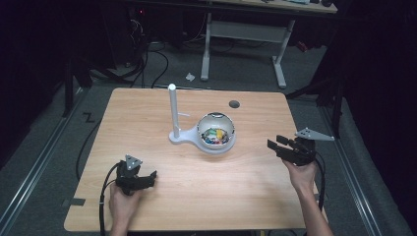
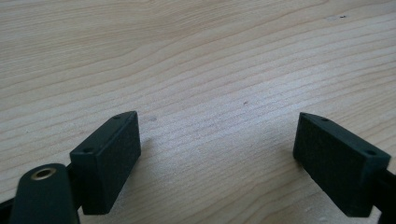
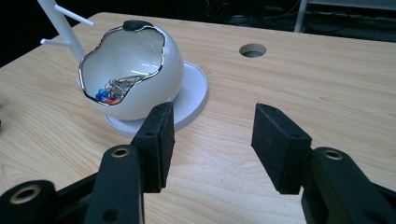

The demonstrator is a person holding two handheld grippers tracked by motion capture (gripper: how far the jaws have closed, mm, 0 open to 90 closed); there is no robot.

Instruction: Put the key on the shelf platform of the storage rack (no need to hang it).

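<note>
A: Where is the white bowl (image 1: 216, 132)?
B: Near the middle of the table (image 1: 196, 196), sitting on one end of a flat white base (image 1: 189, 137). A white post (image 1: 173, 110) stands upright on the other end of that base, with thin pegs sticking out sideways.

A: What is in the bowl?
B: Small coloured bits (image 3: 106, 95), blue and red among them, and some wire pieces. The wavy rim has a silver edge.

A: And the right gripper (image 1: 279, 144)?
B: It is held above the right side of the table and points toward the bowl. In the right gripper view its 2 jaws stand spread, with bare wood between them, and the bowl sits just beyond the jaw at the left of that view.

A: The left gripper (image 1: 150, 176)?
B: Low over the near left part of the table, well apart from the bowl. Its 2 jaws are spread wide over the bare wood.

A: Anything else on the table?
B: A round hole (image 1: 234, 104) behind the bowl, toward the far edge.
</note>
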